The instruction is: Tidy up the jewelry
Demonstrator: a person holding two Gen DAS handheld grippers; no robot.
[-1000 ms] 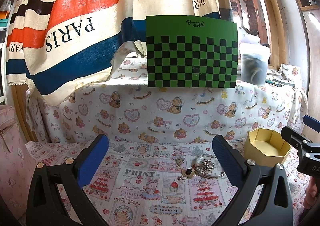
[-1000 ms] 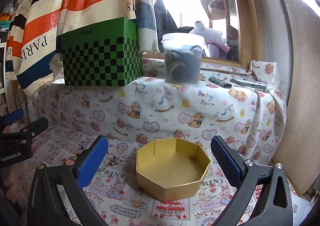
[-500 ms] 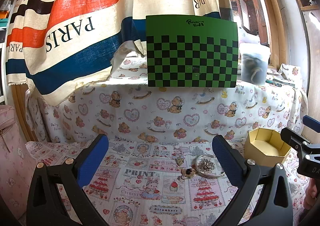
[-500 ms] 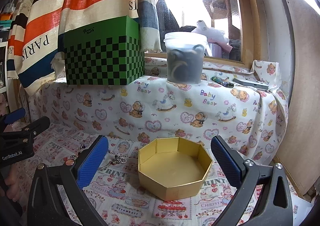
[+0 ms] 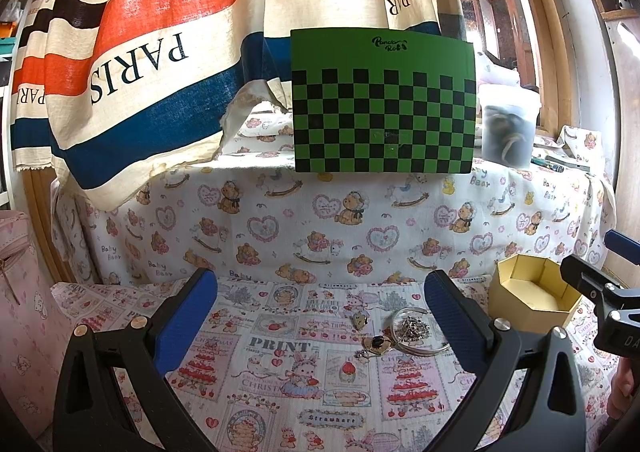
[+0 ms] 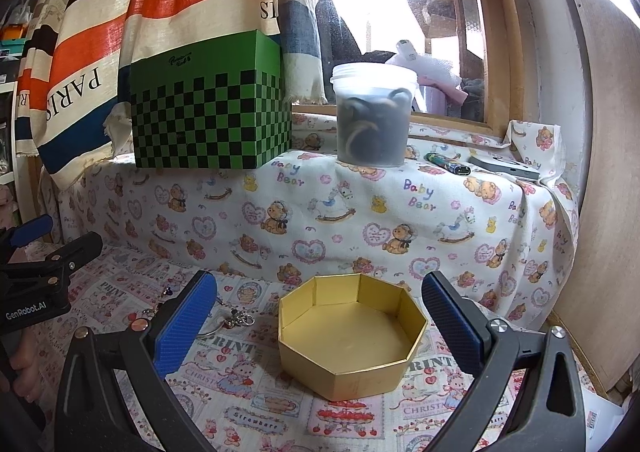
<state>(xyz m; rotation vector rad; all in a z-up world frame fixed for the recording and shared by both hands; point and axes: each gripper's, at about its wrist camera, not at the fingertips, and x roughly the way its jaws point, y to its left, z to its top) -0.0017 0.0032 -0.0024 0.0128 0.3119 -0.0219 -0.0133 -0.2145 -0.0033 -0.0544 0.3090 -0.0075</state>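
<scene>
Nothing sorted yet: octagonal gold cardboard box (image 6: 352, 336) empty, small metal jewelry pile (image 5: 404, 336) loose on tabletop, left gripper (image 5: 320, 304) and right gripper (image 6: 320, 308) jaws wide open, holding nothing.

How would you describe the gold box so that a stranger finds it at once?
Start at the green checkered box on the raised ledge, then look down to the printed cloth below. There stands the gold box, open and empty. It alone is eight-sided; the jewelry pile lies loose on its left.

Green checkered box (image 6: 208, 119), lidded tub (image 6: 374, 115) on ledge.
</scene>
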